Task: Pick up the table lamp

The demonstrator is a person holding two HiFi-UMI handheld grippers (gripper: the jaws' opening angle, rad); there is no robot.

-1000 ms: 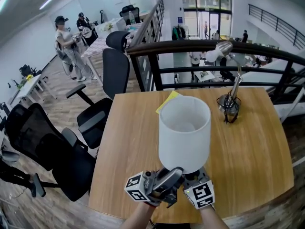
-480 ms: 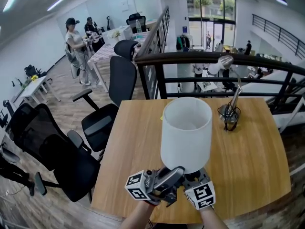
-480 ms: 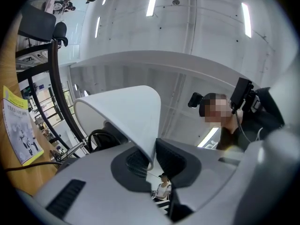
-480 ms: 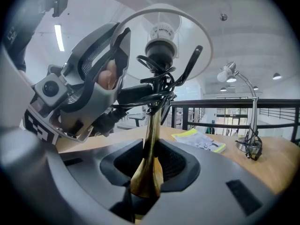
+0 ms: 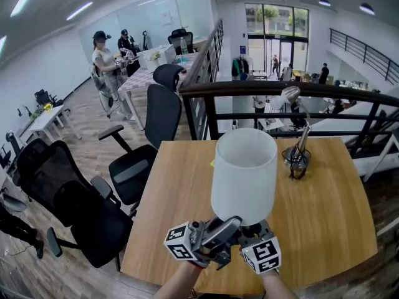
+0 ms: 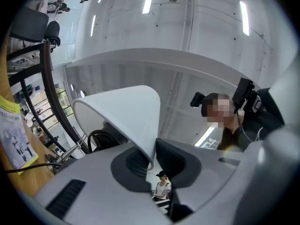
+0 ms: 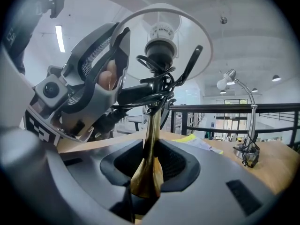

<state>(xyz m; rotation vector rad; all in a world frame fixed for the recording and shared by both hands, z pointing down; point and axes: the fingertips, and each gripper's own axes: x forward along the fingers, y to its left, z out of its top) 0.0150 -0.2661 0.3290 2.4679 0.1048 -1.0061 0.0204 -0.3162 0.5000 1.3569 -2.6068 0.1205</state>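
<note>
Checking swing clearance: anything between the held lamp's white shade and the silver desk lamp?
Nothing. In the head view, only bare wooden tabletop lies between the white shade and the silver desk lamp.

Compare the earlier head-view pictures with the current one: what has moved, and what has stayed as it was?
The white-shaded table lamp with a brass stem has risen higher above the wooden table, carried up by both grippers. Unchanged: the left gripper stays clamped on the shade's rim, the right gripper on the stem; the silver desk lamp stands where it was.
</note>
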